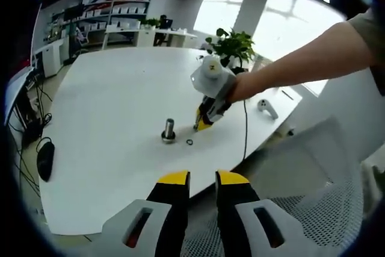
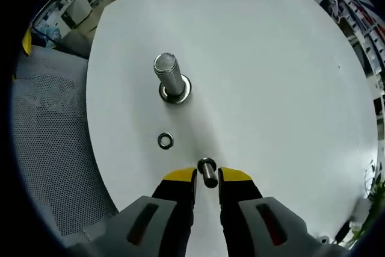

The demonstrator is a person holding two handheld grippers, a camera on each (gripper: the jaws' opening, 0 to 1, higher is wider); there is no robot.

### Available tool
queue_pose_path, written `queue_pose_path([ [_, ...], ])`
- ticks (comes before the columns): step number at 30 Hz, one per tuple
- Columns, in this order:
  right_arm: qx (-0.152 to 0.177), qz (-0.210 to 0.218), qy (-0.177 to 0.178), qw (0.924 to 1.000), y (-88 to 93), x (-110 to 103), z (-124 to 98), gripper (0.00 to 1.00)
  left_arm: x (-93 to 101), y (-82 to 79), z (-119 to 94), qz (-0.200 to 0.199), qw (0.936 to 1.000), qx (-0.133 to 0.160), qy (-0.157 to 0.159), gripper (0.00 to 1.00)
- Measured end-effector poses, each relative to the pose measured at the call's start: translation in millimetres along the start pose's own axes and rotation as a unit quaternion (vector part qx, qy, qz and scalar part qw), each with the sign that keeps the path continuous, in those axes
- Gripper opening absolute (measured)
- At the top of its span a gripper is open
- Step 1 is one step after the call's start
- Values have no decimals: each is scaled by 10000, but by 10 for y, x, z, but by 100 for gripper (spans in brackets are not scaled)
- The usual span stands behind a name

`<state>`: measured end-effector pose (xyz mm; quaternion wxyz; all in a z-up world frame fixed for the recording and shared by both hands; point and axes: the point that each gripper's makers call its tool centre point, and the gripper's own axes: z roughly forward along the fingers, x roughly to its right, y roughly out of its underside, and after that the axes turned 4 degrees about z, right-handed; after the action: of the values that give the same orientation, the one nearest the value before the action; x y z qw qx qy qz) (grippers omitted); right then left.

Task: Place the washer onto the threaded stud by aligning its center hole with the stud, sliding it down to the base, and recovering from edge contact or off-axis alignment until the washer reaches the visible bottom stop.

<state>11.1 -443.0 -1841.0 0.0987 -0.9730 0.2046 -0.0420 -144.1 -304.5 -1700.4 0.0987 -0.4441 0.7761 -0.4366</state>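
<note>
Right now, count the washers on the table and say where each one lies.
2. One washer lies flat on the table, between the stud and the right gripper. Another sits around the stud's base. Others could be hidden.

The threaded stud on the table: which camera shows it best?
The right gripper view: the stud stands close and large, threads and base ring clear, with a washer lying apart from it. In the left gripper view the stud is small and distant.

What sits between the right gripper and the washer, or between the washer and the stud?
Nothing visible blocks either path. The washer lies flat on bare table, apart from the threaded stud. The right gripper has a small metal cylinder between its tips.
</note>
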Motion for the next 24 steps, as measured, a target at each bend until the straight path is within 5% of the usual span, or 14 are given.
queue_pose_path([
  [16,-76,813,-47,9966,220,-266,-94,19,43,-21,-5,46,9999,65,124,14],
  [24,-35,677,-107,9976,125,-470,-44,20,59,-42,-15,55,9998,138,164,14],
])
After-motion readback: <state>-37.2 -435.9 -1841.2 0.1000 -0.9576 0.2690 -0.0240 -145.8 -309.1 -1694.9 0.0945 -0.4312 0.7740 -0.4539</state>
